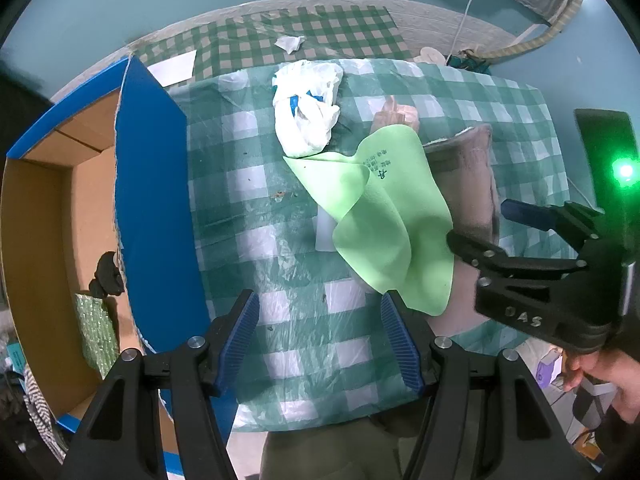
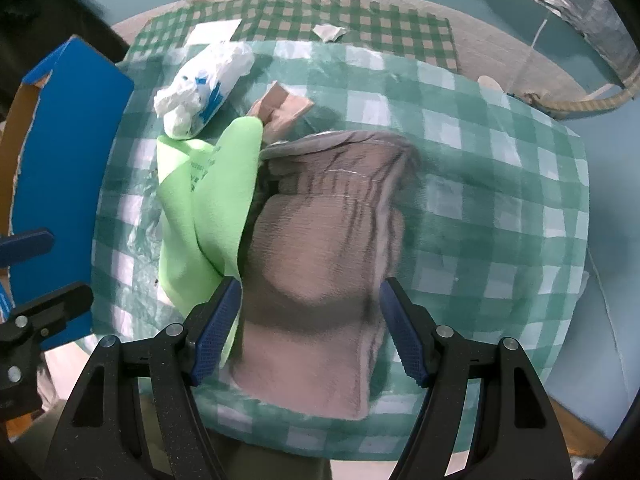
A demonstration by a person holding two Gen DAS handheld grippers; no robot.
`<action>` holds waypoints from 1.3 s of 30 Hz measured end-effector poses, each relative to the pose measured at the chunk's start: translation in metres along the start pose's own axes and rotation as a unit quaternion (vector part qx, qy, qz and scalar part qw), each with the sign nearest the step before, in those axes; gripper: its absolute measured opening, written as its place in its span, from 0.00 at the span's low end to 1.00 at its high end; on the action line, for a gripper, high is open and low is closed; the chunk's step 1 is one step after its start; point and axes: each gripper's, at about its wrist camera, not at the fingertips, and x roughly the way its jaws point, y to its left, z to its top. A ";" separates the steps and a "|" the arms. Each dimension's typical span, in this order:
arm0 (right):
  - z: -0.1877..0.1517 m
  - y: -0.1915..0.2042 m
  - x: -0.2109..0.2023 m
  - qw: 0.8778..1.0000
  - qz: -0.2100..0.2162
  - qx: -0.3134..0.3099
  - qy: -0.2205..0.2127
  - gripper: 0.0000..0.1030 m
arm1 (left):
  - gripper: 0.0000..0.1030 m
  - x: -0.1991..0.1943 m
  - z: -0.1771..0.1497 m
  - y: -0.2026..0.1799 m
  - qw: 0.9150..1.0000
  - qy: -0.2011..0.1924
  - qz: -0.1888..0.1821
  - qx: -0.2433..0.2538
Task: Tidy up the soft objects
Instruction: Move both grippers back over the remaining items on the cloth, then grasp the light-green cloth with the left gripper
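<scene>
The right gripper [image 2: 310, 328], jaws apart, straddles the pinkish folded cloth [image 2: 320, 280] (likely to lift it), the left gripper [image 1: 320, 338] open over bare tablecloth [image 1: 280, 240].

Looks like a lived-in home corner rather than a lab: small table [image 2: 500, 128] under a green checked plastic cover, teal floor [image 1: 580, 52], checked mat [image 1: 304, 28] on a quilted rug beyond. Blue cardboard box [image 1: 152, 184] open beside the table, crumpled plastic bag [image 1: 306, 108], green cloth [image 1: 384, 216], folded pinkish textile [image 2: 320, 264], paper scraps [image 1: 289, 43] lying about.
</scene>
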 end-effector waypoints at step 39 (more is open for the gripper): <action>-0.014 -0.019 0.005 0.999 0.014 0.020 0.025 0.70 | 0.71 0.049 0.052 -0.012 0.997 0.013 -0.076 -0.026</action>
